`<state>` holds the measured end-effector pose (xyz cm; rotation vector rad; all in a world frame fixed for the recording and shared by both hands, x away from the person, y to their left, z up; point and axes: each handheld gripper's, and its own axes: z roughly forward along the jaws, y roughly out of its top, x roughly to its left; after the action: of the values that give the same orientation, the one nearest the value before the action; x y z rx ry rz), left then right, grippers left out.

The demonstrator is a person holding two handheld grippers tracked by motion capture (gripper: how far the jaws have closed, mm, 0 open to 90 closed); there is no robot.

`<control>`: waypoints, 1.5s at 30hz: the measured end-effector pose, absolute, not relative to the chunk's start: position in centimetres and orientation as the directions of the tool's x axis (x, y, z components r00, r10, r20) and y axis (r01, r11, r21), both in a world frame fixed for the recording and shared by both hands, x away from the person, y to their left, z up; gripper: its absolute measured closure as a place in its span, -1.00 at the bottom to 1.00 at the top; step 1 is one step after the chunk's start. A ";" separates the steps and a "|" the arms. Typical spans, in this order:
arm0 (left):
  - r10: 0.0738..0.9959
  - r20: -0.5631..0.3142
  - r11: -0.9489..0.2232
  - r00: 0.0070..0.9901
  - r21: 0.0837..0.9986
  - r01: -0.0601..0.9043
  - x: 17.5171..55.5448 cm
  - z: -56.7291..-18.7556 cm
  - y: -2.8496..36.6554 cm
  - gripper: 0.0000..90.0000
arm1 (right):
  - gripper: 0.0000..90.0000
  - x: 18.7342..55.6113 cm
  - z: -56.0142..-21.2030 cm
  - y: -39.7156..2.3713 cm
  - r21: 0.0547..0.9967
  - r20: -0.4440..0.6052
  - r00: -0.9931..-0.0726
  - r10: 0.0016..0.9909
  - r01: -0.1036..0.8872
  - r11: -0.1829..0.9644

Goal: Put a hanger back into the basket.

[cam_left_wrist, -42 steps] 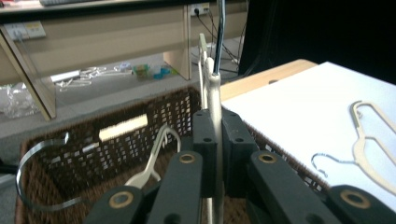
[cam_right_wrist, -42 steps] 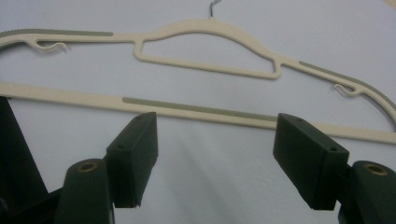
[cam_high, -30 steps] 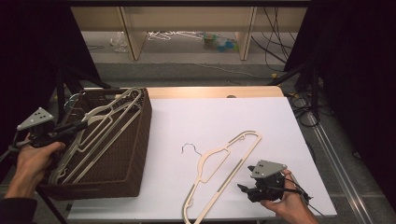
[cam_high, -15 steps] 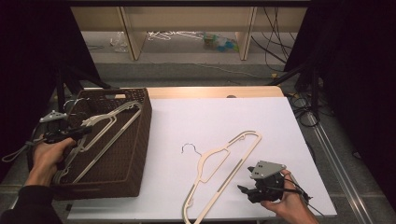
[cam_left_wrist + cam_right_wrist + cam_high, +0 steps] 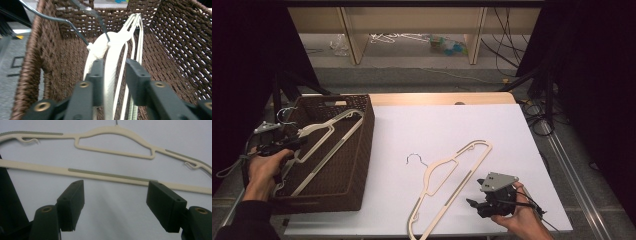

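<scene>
Jaws of the left gripper (image 5: 113,75) stand a little apart inside the wicker basket (image 5: 180,45) and have just been opening; a cream hanger (image 5: 111,62) runs up between them, close against the left pad with a gap on the other side, so the pads no longer clamp it. In the left gripper view more cream hangers lie packed beside that one, their metal hooks (image 5: 75,26) arching up over the near basket wall. From the high view the left gripper (image 5: 287,142) sits at the basket's left rim, the person's left hand (image 5: 262,170) wrapped round its handle, and the hanger (image 5: 324,145) lies slanted across the brown basket (image 5: 362,150) — one shoulder up near the far right corner, the long bar running down toward the near left.

The right gripper (image 5: 115,207) has its jaws wide apart with nothing between them — it hovers over the white table sheet (image 5: 112,220), just short of the bottom bar of a second cream hanger (image 5: 112,143) lying flat ahead of it. In the high view this gripper (image 5: 474,202) is near the table's front edge, held in the right hand (image 5: 517,215), just beside the lower arm of the second hanger (image 5: 452,180), whose wire hook (image 5: 414,159) points toward the basket. Basket and loose hanger lie well apart on the sheet (image 5: 452,125).
</scene>
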<state>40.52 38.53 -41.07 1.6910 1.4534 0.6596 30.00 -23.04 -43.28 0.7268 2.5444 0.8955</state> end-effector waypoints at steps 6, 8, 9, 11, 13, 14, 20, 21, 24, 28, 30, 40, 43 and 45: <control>0.973 -0.132 0.020 0.188 0.864 0.503 38.7 -38.5 36.5 -0.08 | -0.35 30.2 -43.4 -23.2 0.665 -0.139 -0.786 0.602 0.376 0.645; 0.964 -0.130 0.005 0.234 0.881 0.472 38.0 -37.5 35.0 -0.13 | -0.36 30.3 -43.4 -23.2 0.672 -0.128 -0.778 0.615 0.388 0.631; 0.957 -0.123 -0.010 0.262 0.890 0.457 37.6 -37.0 34.1 -0.15 | -0.38 30.3 -43.5 -23.3 0.672 -0.128 -0.776 0.617 0.390 0.630; 0.938 -0.129 -0.020 0.322 0.907 0.421 36.8 -36.2 32.2 -0.22 | -0.38 30.3 -43.5 -23.3 0.673 -0.122 -0.772 0.624 0.397 0.624; 0.918 -0.123 -0.039 0.378 0.918 0.394 35.9 -35.6 30.1 -0.25 | -0.39 30.4 -43.5 -23.3 0.674 -0.125 -0.772 0.623 0.395 0.625; 0.904 -0.117 -0.051 0.410 0.925 0.376 35.6 -35.4 29.1 -0.27 | -0.39 30.4 -43.6 -23.3 0.675 -0.121 -0.770 0.627 0.399 0.621; 0.837 -0.097 -0.101 0.538 0.940 0.327 33.4 -35.5 23.6 -0.38 | -0.39 30.4 -43.6 -23.4 0.677 -0.110 -0.768 0.631 0.407 0.613; 0.829 -0.103 -0.104 0.550 0.938 0.331 33.1 -35.7 22.8 -0.41 | -0.39 30.4 -43.6 -23.4 0.681 -0.113 -0.763 0.636 0.407 0.609; 0.792 -0.059 -0.155 0.607 0.943 0.294 32.5 -36.2 20.9 -0.51 | -0.40 30.5 -43.7 -23.6 0.686 -0.109 -0.754 0.648 0.415 0.598; 0.757 -0.035 -0.186 0.652 0.945 0.267 31.4 -36.9 18.9 -0.51 | -0.41 30.7 -43.9 -23.9 0.688 -0.092 -0.744 0.662 0.433 0.583; 0.748 -0.043 -0.187 0.662 0.944 0.272 30.9 -37.6 18.0 -0.54 | -0.42 30.7 -43.9 -24.0 0.687 -0.087 -0.737 0.670 0.443 0.576; 0.704 -0.027 -0.234 0.710 0.935 0.267 28.2 -41.2 15.0 -0.59 | -0.43 30.7 -44.1 -23.7 0.688 -0.079 -0.729 0.680 0.453 0.566; 0.701 -0.028 -0.237 0.712 0.933 0.270 27.9 -42.1 14.5 -0.59 | -0.47 30.8 -44.3 -23.9 0.694 -0.046 -0.695 0.718 0.495 0.523; 0.702 -0.023 -0.246 0.711 0.930 0.274 27.7 -42.7 14.2 -0.59 | -0.48 31.0 -44.4 -24.0 0.695 -0.015 -0.668 0.744 0.528 0.488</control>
<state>27.72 14.24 -42.67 1.8251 0.7661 0.4898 30.95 -24.01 -44.38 1.0723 2.4225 0.9708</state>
